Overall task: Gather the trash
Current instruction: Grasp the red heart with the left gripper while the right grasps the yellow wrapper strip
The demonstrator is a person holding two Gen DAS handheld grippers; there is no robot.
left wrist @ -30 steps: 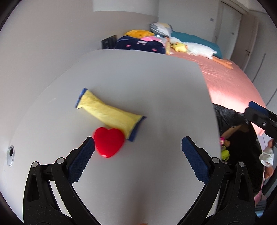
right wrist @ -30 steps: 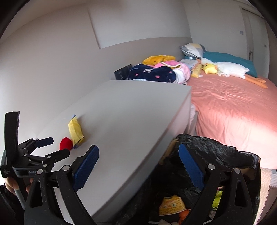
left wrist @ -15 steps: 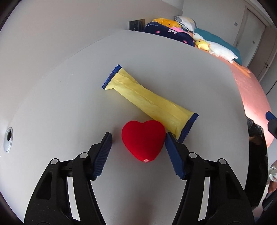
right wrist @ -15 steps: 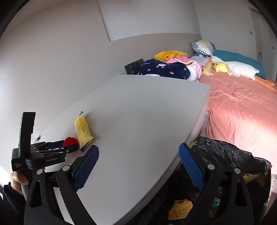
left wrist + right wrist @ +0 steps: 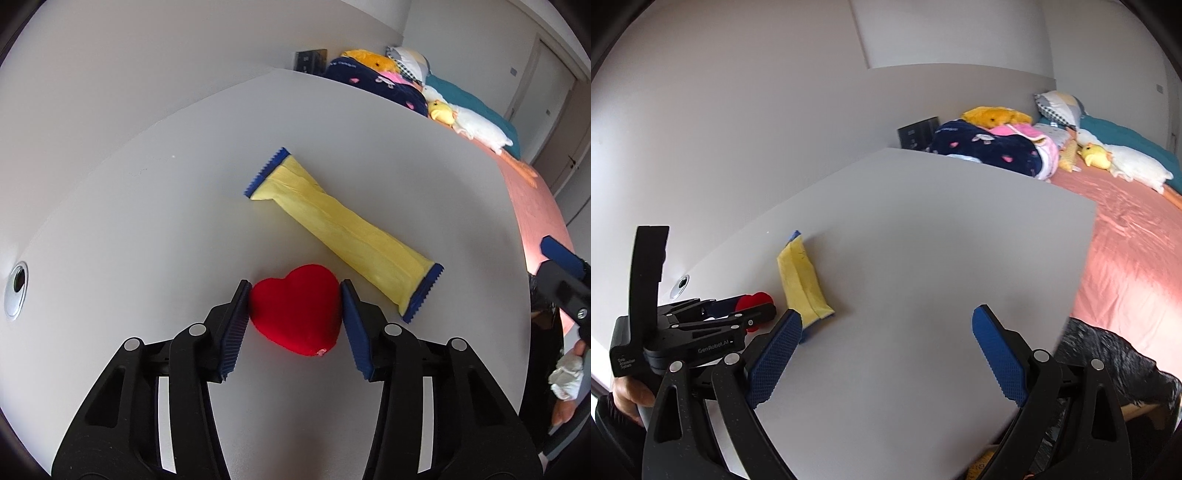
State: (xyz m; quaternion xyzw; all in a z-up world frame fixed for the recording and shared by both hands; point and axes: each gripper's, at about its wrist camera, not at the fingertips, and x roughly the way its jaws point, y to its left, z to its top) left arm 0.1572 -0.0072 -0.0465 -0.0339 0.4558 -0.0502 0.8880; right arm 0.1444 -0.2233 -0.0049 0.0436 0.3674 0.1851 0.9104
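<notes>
Left hand-held gripper [image 5: 295, 306] clamps red heart [image 5: 295, 308].

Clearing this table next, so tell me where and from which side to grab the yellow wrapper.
Grip the yellow wrapper across its narrow width near the middle, coming from above with the fingers either side of its long edges. It lies flat and long on the table, so the ends give little to pinch. The left gripper is shut on the red heart; the open right gripper looks freer.
</notes>
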